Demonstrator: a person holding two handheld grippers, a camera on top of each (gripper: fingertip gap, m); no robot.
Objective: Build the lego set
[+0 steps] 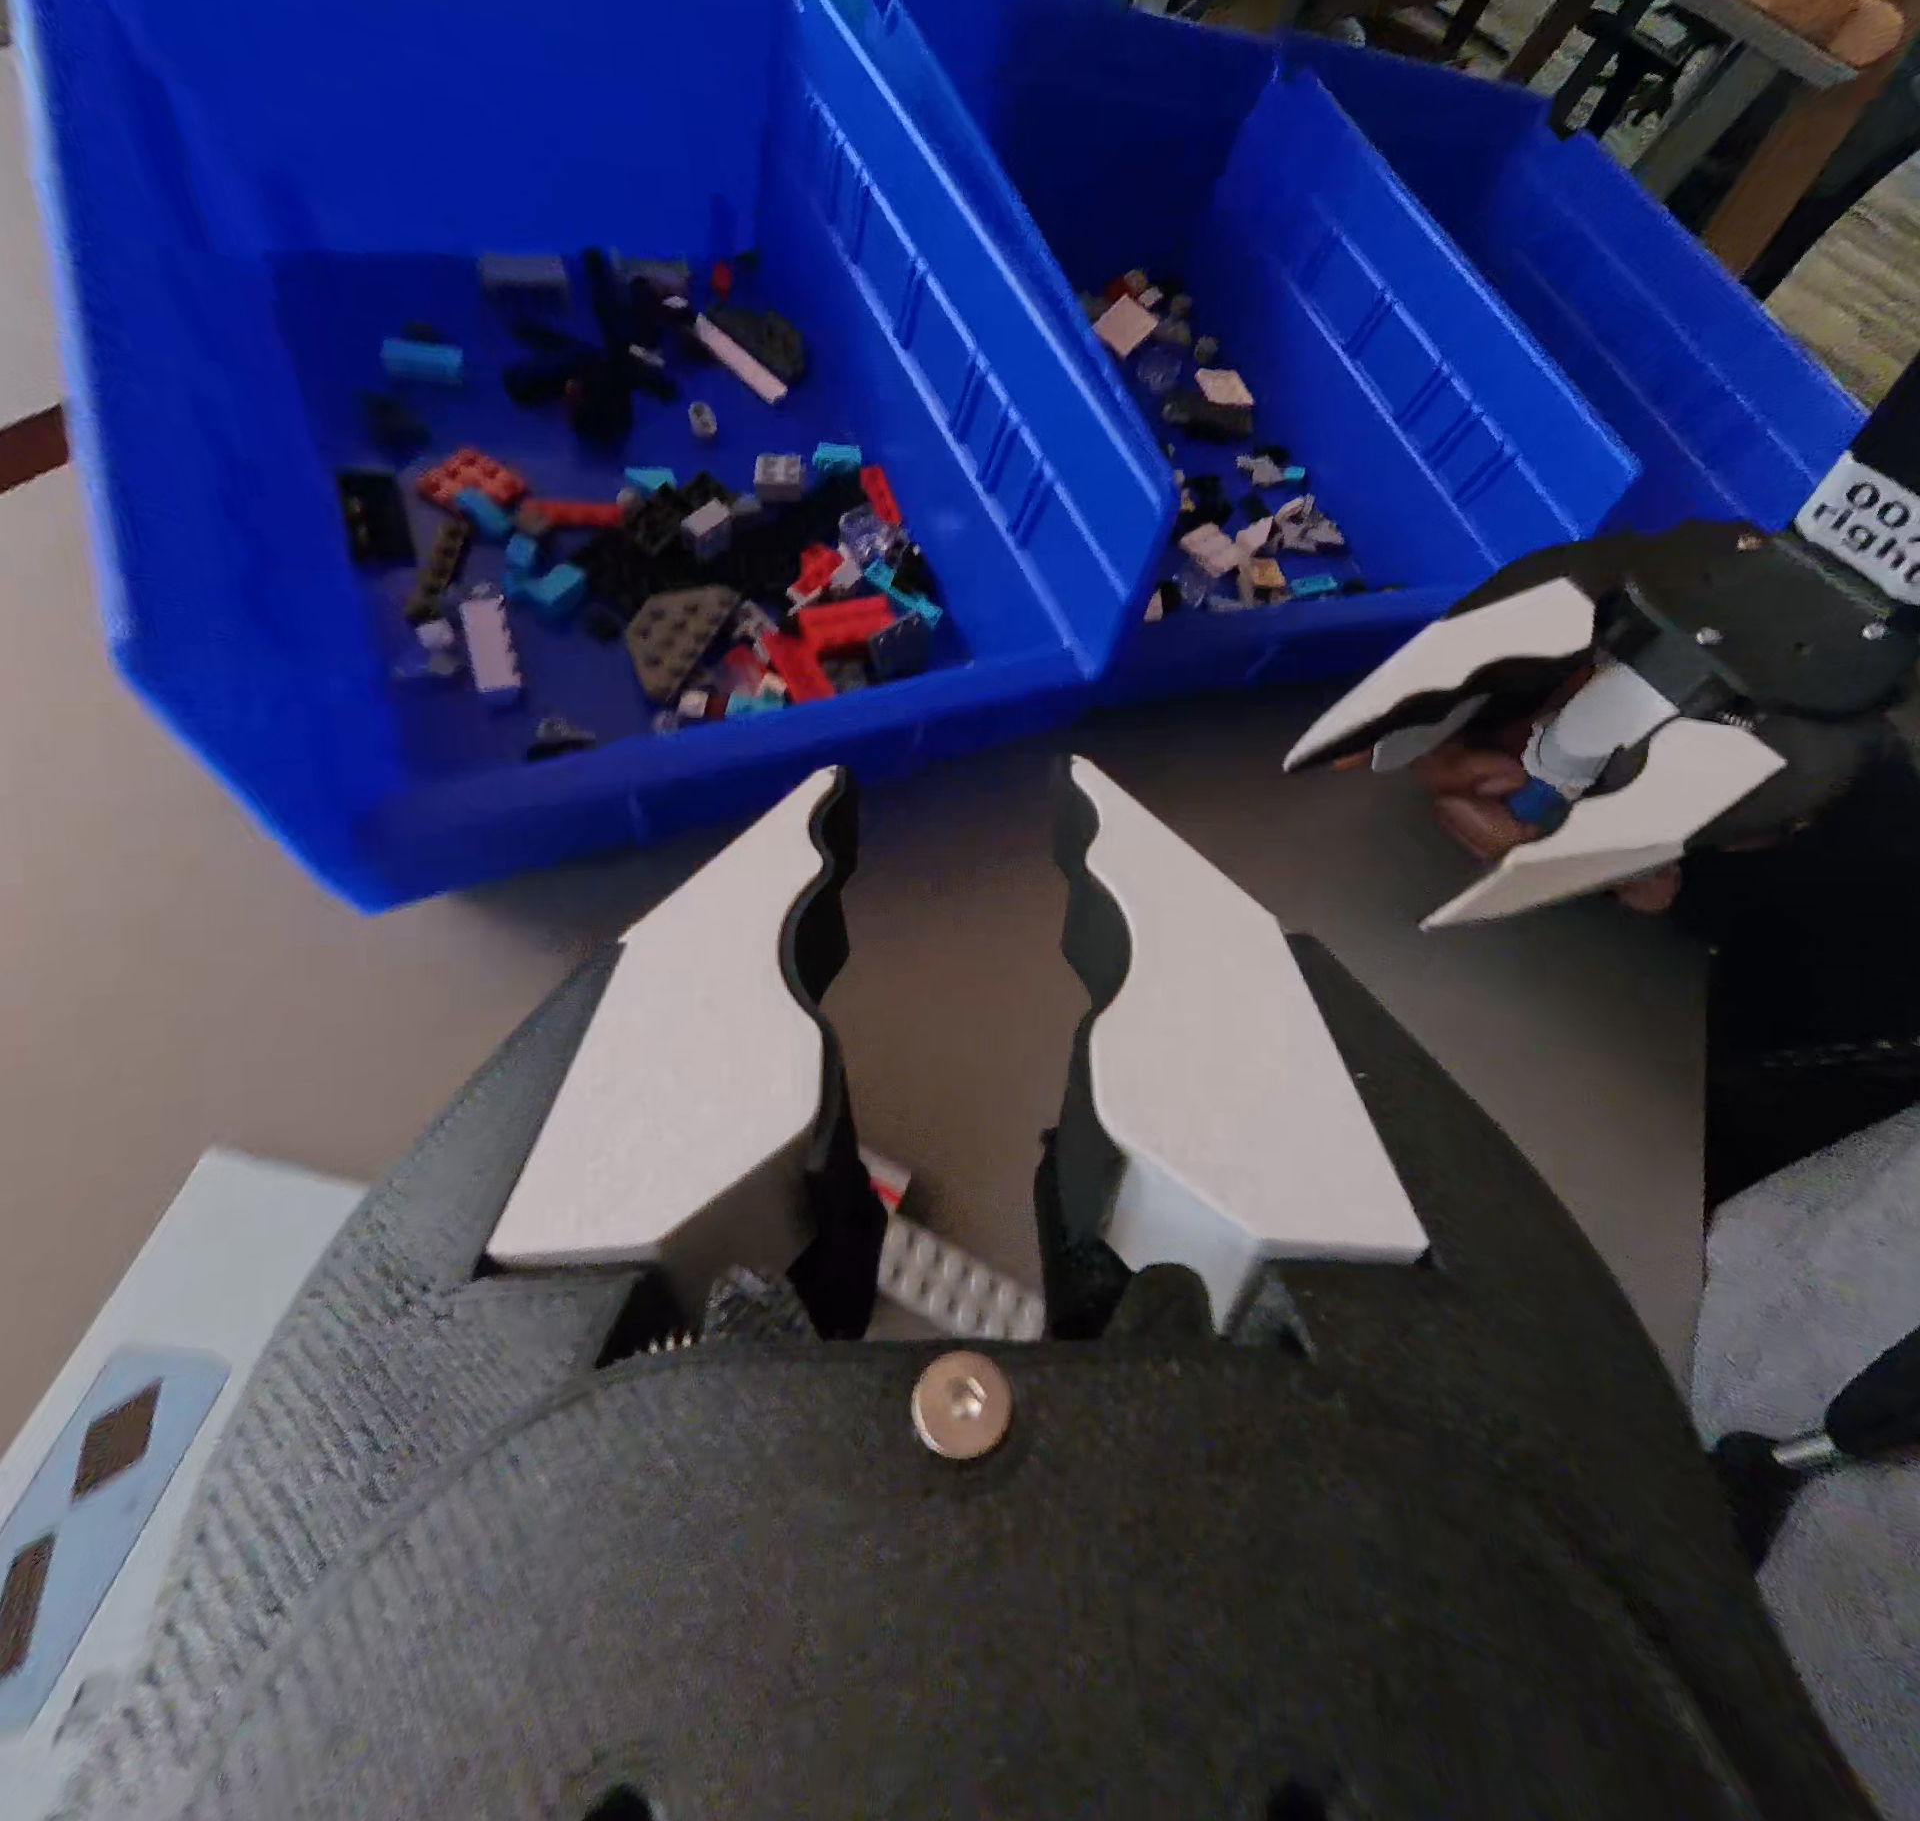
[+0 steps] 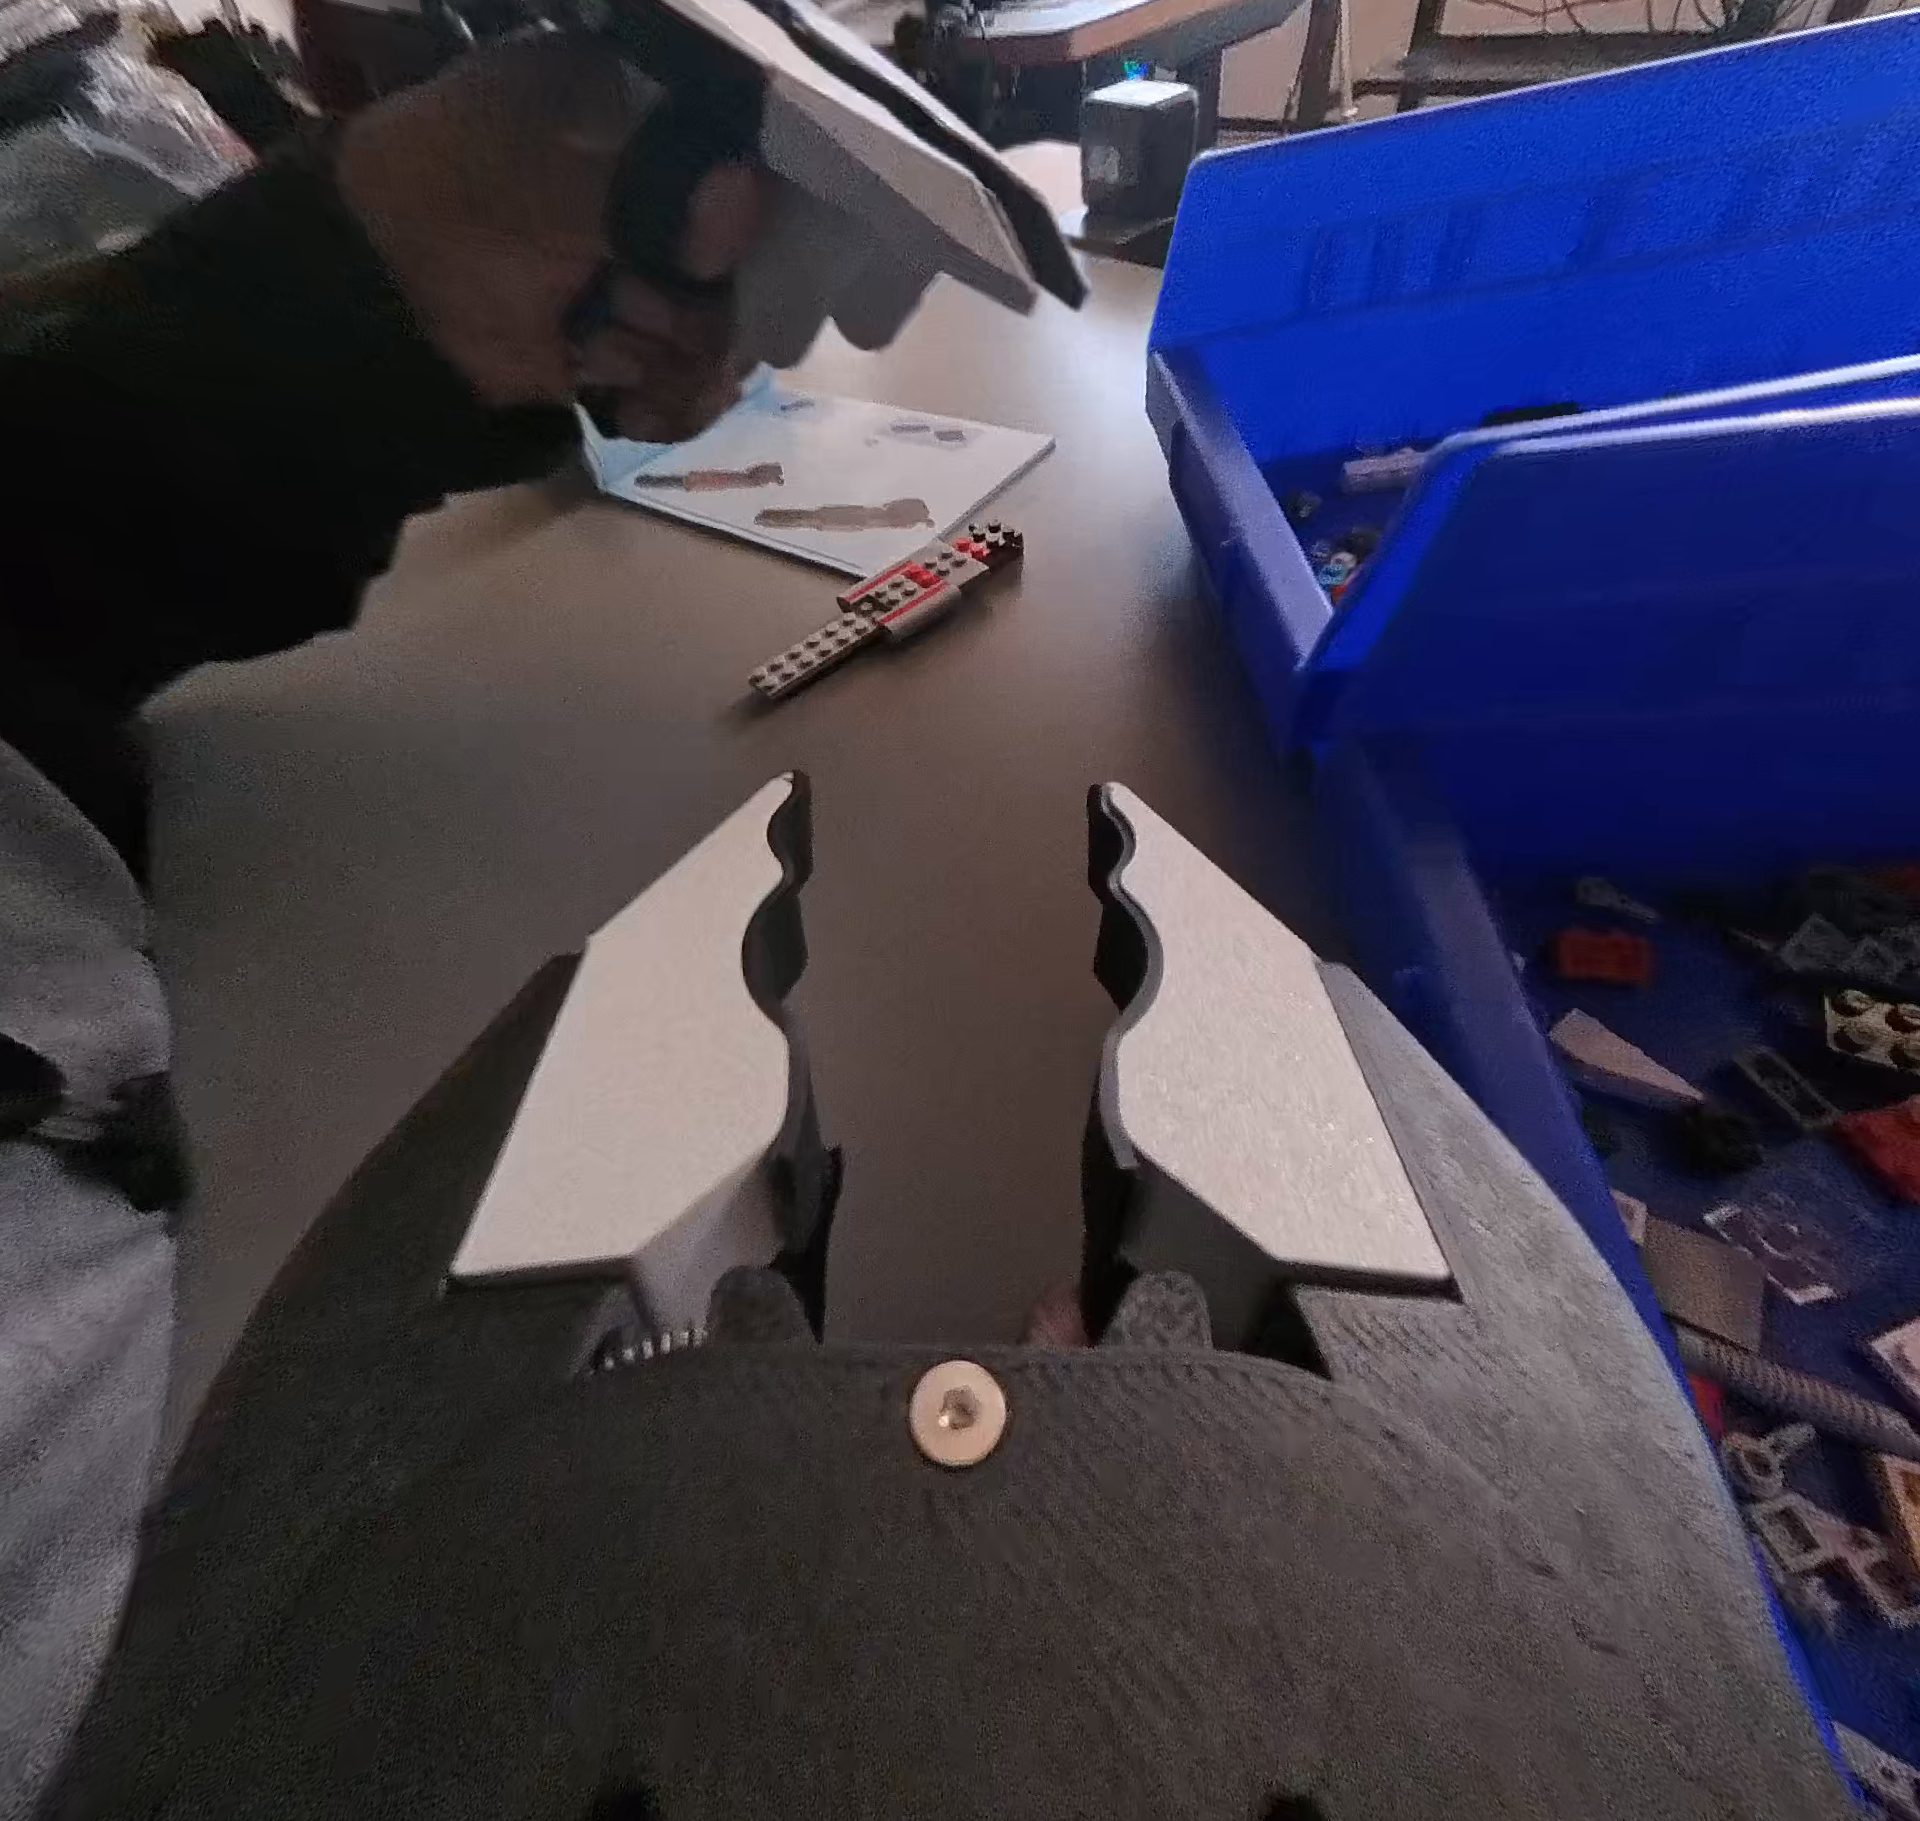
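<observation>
- Left claw (image 1: 951, 795): fingers apart, nothing between them, held above the dark bench (image 1: 935, 1044) and aimed at the nearer blue bin (image 1: 644, 815).
- Right claw (image 2: 948, 784): fingers likewise apart and empty, over bare bench surface; in the left wrist view it appears at the right edge, gripped by a hand (image 1: 1496, 805).
- Partly built lego assembly (image 2: 888, 608): a long grey plate with red and black pieces stacked at its far end, lying flat on the bench ahead of the right claw, its far end just beside the instruction booklet (image 2: 831, 472). A studded grey plate, seemingly part of this assembly, shows below the left claw's fingers (image 1: 956, 1288).
- Nearer blue bin: holds loose bricks (image 1: 665, 545) in black, red, teal and grey, scattered over its floor.
- Second blue bin (image 1: 1455, 337): stands beside the first, touching it, with a smaller scatter of grey, tan and black pieces (image 1: 1226, 483).
- Hand holding the left claw (image 2: 540, 233): visible at upper left of the right wrist view, above the open booklet.
</observation>
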